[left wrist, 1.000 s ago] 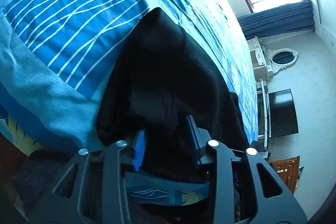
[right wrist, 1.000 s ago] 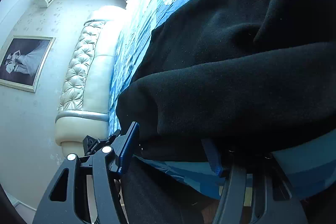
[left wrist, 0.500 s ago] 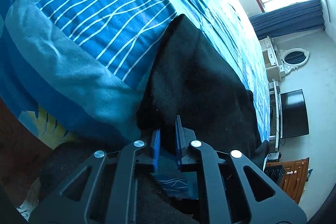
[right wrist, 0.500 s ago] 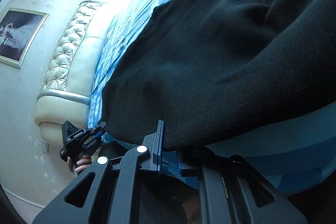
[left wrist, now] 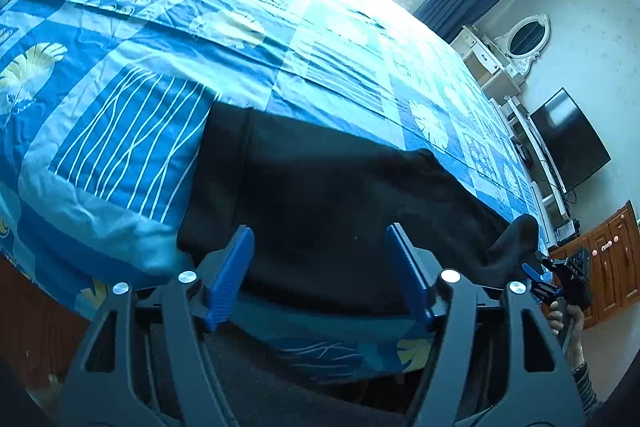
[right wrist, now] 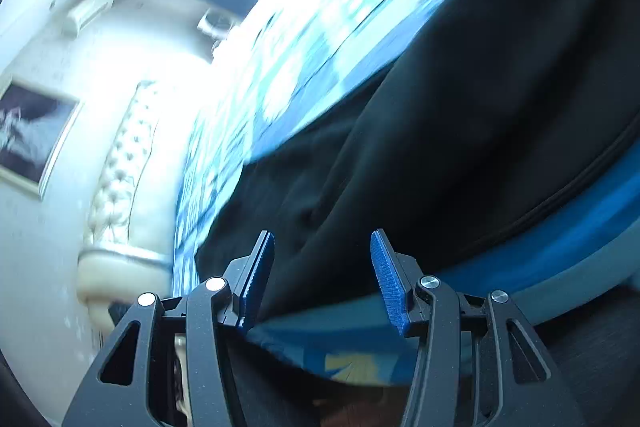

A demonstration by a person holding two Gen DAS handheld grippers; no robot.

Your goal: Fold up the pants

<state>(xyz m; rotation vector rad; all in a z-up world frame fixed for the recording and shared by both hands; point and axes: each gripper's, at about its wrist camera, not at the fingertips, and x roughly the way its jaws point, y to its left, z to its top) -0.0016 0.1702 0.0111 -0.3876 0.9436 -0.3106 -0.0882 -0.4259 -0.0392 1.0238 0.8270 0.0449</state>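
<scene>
Left gripper [left wrist: 320,267] and right gripper [right wrist: 322,271] have both just been opening — jaws apart, nothing gripped, black cloth lying beyond the pads. Pants [left wrist: 332,195] lie along the near edge of the blue bedspread [left wrist: 240,39], flattened lengthwise. Judged: one fold made — crosswise folds remain.

Each claw is a black, matte frame of triangular cut-out arms, fastened with round silver screws, ending in ribbed blue pads: the left claw [left wrist: 320,267] and the right claw [right wrist: 322,271] look alike. At the lower right of the left view, a hand [left wrist: 568,323] wears a dark striped cuff.
</scene>
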